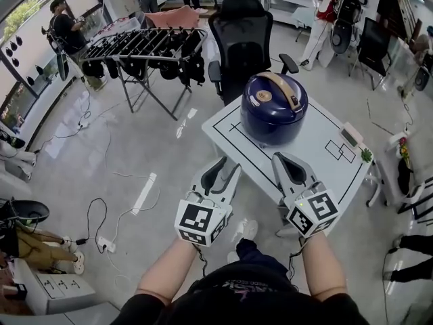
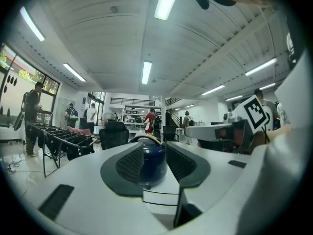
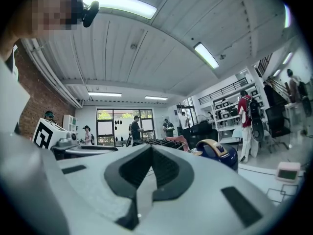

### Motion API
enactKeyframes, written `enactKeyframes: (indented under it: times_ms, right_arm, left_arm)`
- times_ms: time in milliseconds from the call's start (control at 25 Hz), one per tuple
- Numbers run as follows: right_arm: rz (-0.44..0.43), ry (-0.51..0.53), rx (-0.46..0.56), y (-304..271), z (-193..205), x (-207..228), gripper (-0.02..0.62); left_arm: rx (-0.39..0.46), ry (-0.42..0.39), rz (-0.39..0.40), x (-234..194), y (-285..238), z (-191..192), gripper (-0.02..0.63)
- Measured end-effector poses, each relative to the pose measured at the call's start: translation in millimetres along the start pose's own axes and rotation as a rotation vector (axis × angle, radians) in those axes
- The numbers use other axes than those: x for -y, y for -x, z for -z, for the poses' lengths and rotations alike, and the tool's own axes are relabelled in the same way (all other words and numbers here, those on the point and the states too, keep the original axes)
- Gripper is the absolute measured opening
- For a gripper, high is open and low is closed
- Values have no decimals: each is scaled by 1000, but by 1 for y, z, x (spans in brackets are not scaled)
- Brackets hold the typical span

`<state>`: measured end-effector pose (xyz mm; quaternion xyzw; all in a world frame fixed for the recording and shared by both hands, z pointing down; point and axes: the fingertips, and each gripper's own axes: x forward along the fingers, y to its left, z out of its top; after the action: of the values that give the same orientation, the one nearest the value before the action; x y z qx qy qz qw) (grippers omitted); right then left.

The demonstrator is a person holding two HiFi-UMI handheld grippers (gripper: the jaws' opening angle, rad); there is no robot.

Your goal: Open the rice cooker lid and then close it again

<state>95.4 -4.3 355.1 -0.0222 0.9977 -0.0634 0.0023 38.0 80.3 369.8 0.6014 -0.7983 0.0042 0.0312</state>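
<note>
The dark blue rice cooker [image 1: 274,108] stands on the white table [image 1: 325,124], its lid down and its tan handle lying across the top. My left gripper [image 1: 230,164] hovers short of the table's near left edge with its jaws partly open and nothing between them. In the left gripper view the cooker [image 2: 151,155] shows far off through the gap of that gripper [image 2: 153,147]. My right gripper [image 1: 281,157] is shut and empty over the table's near edge, apart from the cooker. In the right gripper view the cooker [image 3: 221,153] lies right of the closed gripper [image 3: 150,149].
A small white device [image 1: 352,135] sits at the table's right side. Behind the table stands a black office chair [image 1: 243,32], and to the left a drying rack [image 1: 145,46] hung with dark items. Cables and a power strip [image 1: 105,244] lie on the floor. People stand further back.
</note>
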Motion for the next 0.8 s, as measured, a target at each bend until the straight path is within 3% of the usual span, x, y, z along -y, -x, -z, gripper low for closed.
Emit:
enactKeyframes:
  times_ms: [240, 800]
  right_arm:
    - [33, -17, 11, -18, -3, 37, 2]
    - [103, -36, 58, -59, -24, 129, 18]
  left_arm:
    - [-9, -23, 33, -8, -40, -2, 209]
    - [0, -31, 99, -29, -143, -17, 233]
